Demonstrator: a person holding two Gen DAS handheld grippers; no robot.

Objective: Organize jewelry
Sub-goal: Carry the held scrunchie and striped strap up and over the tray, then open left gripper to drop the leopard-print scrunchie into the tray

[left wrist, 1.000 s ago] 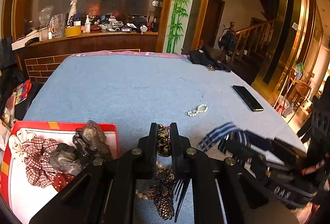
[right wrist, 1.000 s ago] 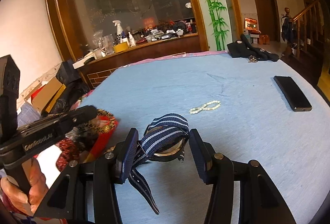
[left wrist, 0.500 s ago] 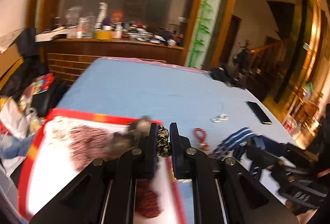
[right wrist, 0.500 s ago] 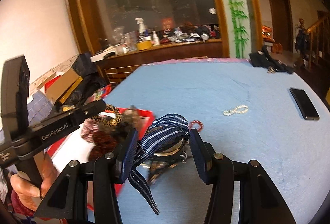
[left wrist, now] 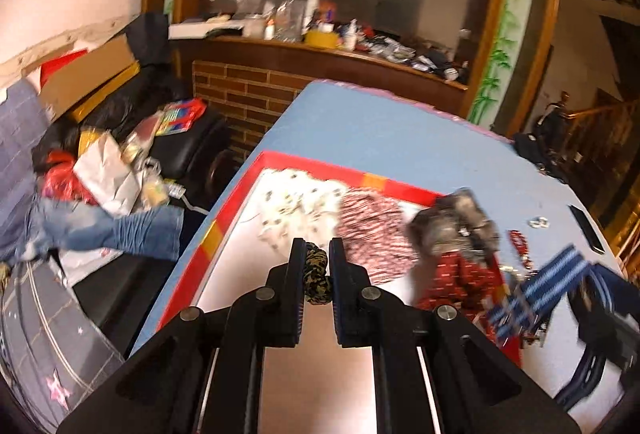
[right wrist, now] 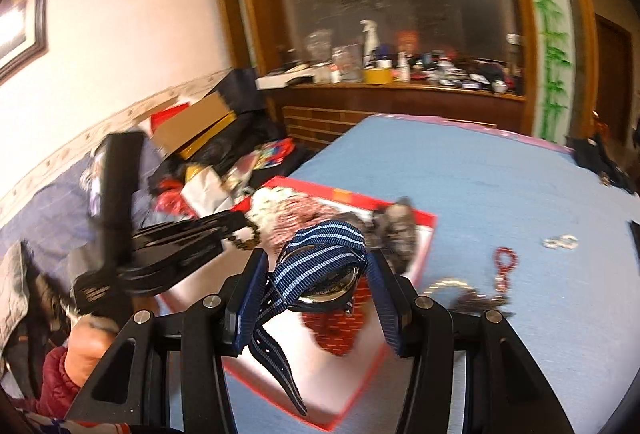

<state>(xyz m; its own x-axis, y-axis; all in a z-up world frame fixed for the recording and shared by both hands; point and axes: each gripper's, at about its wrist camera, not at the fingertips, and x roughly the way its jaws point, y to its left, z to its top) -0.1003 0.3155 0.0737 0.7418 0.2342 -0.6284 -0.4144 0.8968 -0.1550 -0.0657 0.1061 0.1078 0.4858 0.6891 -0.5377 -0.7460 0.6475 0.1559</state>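
Note:
My left gripper point(left wrist: 316, 254) is shut on a leopard-print scrunchie point(left wrist: 317, 276) and holds it above the red-rimmed white tray point(left wrist: 240, 190); it shows from the side in the right wrist view point(right wrist: 240, 230). My right gripper point(right wrist: 320, 266) is shut on a watch with a blue striped strap point(right wrist: 320, 266) and holds it over the tray point(right wrist: 424, 234); the strap also shows in the left wrist view point(left wrist: 540, 290). The tray holds several scrunchies, among them a red checked one point(left wrist: 372, 230) and a grey one point(left wrist: 456, 222).
On the blue tablecloth point(right wrist: 500, 194) lie a red bead bracelet point(right wrist: 506, 266), a pearl bracelet point(right wrist: 560, 243), a gold chain point(right wrist: 448, 284) and a black phone point(left wrist: 586, 228). Clutter fills the floor on the left point(left wrist: 108, 170). A wooden shelf point(left wrist: 320, 50) stands behind.
Both grippers have swung left over the red tray, each carrying its item. The view is blurred by motion.

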